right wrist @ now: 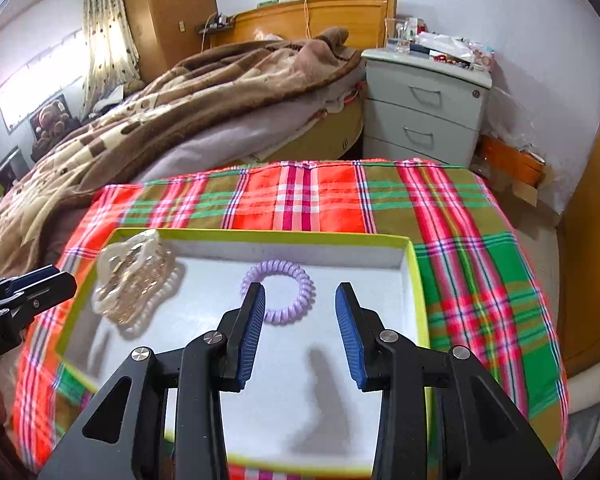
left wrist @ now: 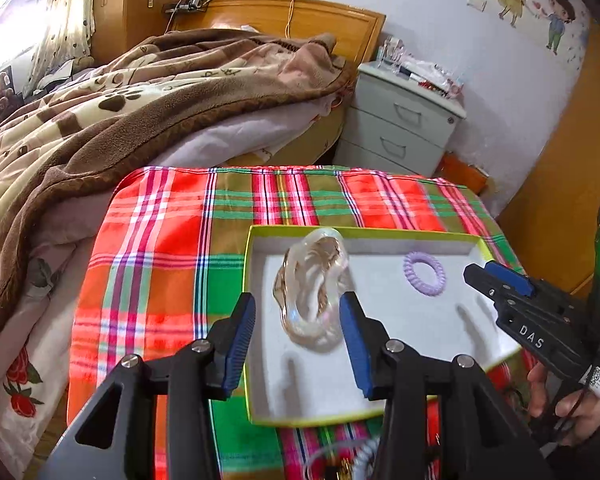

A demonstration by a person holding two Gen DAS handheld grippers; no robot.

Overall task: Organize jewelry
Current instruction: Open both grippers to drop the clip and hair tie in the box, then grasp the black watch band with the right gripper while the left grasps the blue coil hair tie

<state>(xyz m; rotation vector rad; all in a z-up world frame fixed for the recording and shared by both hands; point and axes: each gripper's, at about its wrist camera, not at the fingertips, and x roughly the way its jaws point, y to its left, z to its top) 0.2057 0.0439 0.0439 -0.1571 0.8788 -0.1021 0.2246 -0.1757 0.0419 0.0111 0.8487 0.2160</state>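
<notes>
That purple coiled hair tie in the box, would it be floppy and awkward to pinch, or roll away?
The purple coiled hair tie looks like springy plastic coil, so it would probably squash and stretch between pads rather than stay stiff. It lies flat on the floor of the box, so rolling seems unlikely. It is likely very light and may skid if pushed.
</notes>
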